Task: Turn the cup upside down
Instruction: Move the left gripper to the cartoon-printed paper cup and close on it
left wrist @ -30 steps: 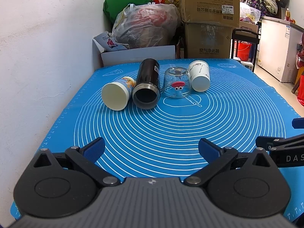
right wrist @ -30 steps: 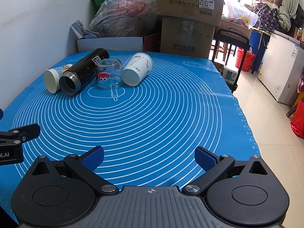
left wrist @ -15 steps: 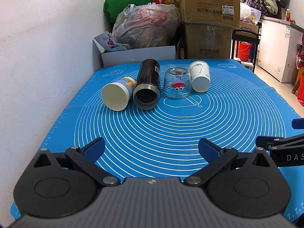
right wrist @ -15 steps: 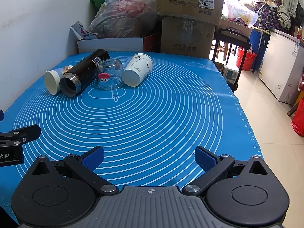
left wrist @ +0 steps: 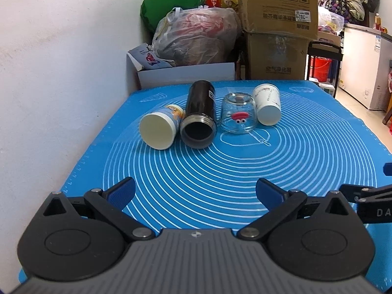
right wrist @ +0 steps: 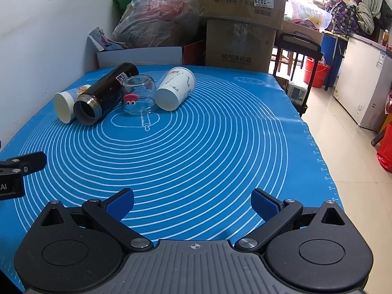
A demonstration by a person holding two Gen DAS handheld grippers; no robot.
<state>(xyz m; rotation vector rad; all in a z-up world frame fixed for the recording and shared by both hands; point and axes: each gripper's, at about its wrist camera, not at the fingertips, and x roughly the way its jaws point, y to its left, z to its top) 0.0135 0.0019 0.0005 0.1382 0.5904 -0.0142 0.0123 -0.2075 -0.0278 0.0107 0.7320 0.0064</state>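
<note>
Mat (left wrist: 220, 183), blue silicone with white concentric rings, covers the whole tabletop; cardboard boxes (left wrist: 276, 24) and a stuffed plastic bag (left wrist: 196, 36) are stacked behind its far edge. Left gripper (left wrist: 194, 192) sits low over the near edge, blue pads spread wide apart, nothing between them. Right gripper (right wrist: 192, 202) same story: near edge, fingers apart, empty. Four vessels in a row at the far left of the mat, well apart from both grippers. Black flask (left wrist: 199, 117) lies on its side, open mouth toward the cameras. Cartoon-print cup (left wrist: 160, 127) lies on its side just left of it, touching or nearly so. White paper cup (left wrist: 268, 104) lies on its side at the right end. Glass cup (left wrist: 237, 116) between flask and paper cup stands mouth-down, red sticker with eyes facing us.
</note>
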